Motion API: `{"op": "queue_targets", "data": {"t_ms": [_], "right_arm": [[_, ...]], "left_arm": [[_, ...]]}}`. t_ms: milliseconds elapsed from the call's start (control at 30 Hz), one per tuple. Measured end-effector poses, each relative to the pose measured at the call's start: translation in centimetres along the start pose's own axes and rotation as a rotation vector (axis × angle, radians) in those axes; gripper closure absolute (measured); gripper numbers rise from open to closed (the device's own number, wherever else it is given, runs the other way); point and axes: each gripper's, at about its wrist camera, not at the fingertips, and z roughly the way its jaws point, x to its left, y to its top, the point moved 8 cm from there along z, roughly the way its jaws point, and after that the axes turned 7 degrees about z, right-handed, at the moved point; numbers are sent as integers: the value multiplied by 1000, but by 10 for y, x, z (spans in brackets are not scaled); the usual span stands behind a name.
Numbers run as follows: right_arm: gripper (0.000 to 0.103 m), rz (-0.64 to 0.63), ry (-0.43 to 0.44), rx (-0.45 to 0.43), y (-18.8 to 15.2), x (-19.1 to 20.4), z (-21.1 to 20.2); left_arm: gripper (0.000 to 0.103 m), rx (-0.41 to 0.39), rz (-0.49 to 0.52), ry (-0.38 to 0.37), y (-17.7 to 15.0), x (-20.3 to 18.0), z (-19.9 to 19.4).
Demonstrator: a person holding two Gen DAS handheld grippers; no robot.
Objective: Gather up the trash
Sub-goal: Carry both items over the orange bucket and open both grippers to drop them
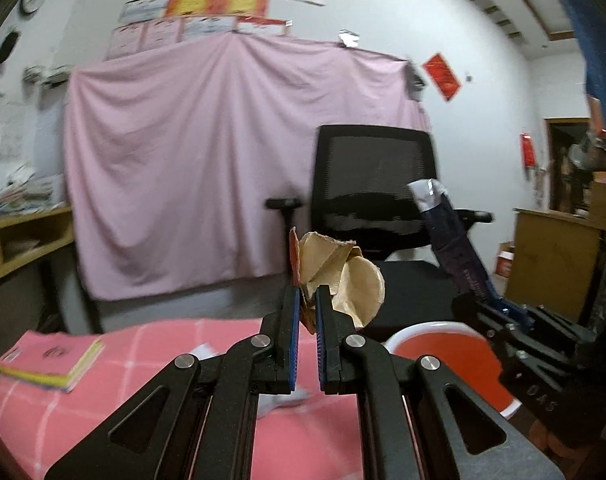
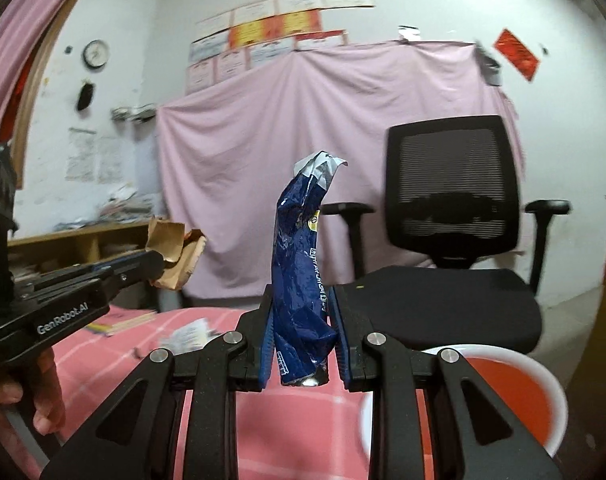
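Already both pieces of trash are being carried above the table. From the left wrist view, the left gripper (image 1: 307, 300) is clamping one crumpled brown paper scrap (image 1: 339, 276), which is sticking up and out past the fingertips, while the red bin (image 1: 443, 350) is sitting just below and to the right of the tongs, its white rim showing; the right gripper (image 1: 499, 308) is coming in from the right with one blue snack wrapper (image 1: 455, 252). One white paper bit (image 1: 201, 350) is lying on the pink tablecloth (image 1: 143, 360) below the tongs, beside a stack of pink booklets (image 1: 51, 360) to the far left. From the right wrist view, the right gripper (image 2: 303, 320) is squeezing the blue snack wrapper (image 2: 303, 272) upright between its pads, and the red bin (image 2: 515, 392) is waiting low to the right. I judge both pieces are not yet dropped, and at least one white paper bit (image 2: 189, 336) is awaiting collection.
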Motion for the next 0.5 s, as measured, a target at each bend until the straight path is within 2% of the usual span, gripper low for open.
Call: {"op": "queue_targets", "data": {"t_ms": [200,400,500], "right_arm": [[80,63,-98,-8,4,-45,-6],[78,135,-176,29,-4,-85,-6],[78,169,-202,54,-10,-100,-5]], "left_arm": [[98,-2,43,-99,13,-42,25],[97,80,41,-185,10,-77,56],[97,146,15,-231,4,-90,71]]}}
